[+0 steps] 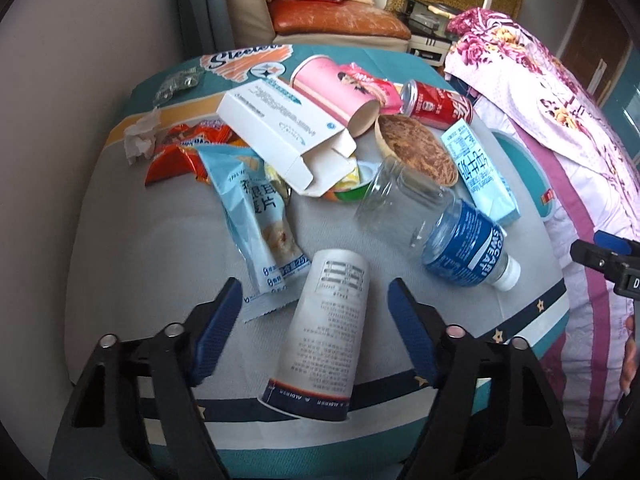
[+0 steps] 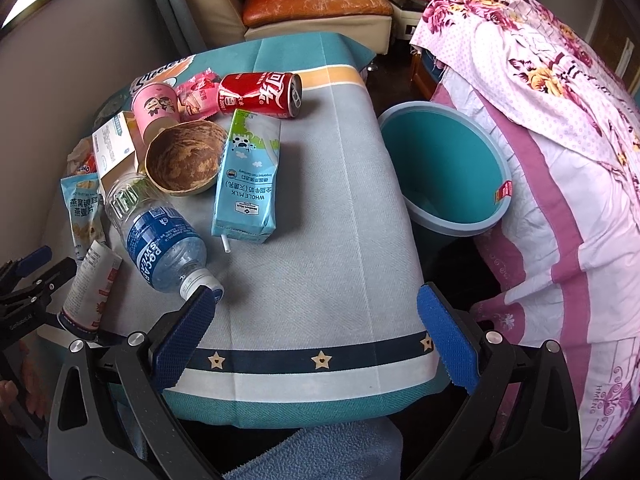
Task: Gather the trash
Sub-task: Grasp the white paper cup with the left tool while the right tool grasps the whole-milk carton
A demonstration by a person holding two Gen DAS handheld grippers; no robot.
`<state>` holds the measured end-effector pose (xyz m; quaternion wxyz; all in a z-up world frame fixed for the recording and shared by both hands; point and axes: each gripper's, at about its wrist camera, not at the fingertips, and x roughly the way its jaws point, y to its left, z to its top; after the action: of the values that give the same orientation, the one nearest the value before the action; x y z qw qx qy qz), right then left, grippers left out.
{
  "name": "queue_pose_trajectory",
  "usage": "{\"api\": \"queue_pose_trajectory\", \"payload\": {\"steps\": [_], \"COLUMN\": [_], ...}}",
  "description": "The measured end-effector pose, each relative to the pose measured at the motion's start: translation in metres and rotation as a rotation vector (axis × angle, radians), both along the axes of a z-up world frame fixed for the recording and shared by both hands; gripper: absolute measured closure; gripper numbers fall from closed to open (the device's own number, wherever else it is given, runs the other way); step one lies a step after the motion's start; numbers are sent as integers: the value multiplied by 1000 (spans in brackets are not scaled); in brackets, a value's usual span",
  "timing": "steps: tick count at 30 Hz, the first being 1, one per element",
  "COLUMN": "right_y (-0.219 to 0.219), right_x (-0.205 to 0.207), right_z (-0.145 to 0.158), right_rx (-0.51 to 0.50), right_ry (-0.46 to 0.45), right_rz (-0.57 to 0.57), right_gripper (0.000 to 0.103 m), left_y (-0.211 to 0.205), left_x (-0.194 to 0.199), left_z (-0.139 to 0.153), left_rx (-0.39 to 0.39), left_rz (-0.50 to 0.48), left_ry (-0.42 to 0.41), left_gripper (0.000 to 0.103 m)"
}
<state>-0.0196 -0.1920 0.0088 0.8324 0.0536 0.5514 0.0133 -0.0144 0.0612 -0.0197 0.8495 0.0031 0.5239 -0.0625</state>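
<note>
Left wrist view has your left gripper [image 1: 314,320] half-open straddling the paper cup [image 1: 324,332], untouched, long axis pointing straight away from you.

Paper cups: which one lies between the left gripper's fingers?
The white printed cup, on its side between the left gripper fingers. The pink cup lies farther back among the pile.

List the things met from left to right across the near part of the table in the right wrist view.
White paper cup lying on its side → clear plastic bottle with blue label → light blue milk carton → teal plastic bin.
</note>
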Motion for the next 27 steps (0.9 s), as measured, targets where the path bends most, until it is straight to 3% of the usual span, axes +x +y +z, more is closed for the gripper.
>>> {"api": "queue_pose_trajectory", "payload": {"steps": [11,12,14,16,21,27], "right_y": [13,13,13,12,7,8], "right_x": [9,12,16,22,44,89], "right_z": [-4,-4,-5,-6,-3,-9], "right_rx": [8,19,36,48,87,106], "right_ry": [20,24,32,38,41,51], "right_rz": [53,56,60,64,71,80], "right_gripper": [6,6,6,6,6,6], "left_y": [-6,-5,-4,-1,3,-6], "left_x": [7,6,3,-1,-5,27], "left_z": [-54,-56,-52,-42,5,30], "left_rx": [3,-3,6,-32,-84,-131], "left_rz": [-51,-45,-40,-41,-42,-25], "left_ry": [165,165,137,120,12,-59], "left_gripper": [39,50,51,51,51,51]}}
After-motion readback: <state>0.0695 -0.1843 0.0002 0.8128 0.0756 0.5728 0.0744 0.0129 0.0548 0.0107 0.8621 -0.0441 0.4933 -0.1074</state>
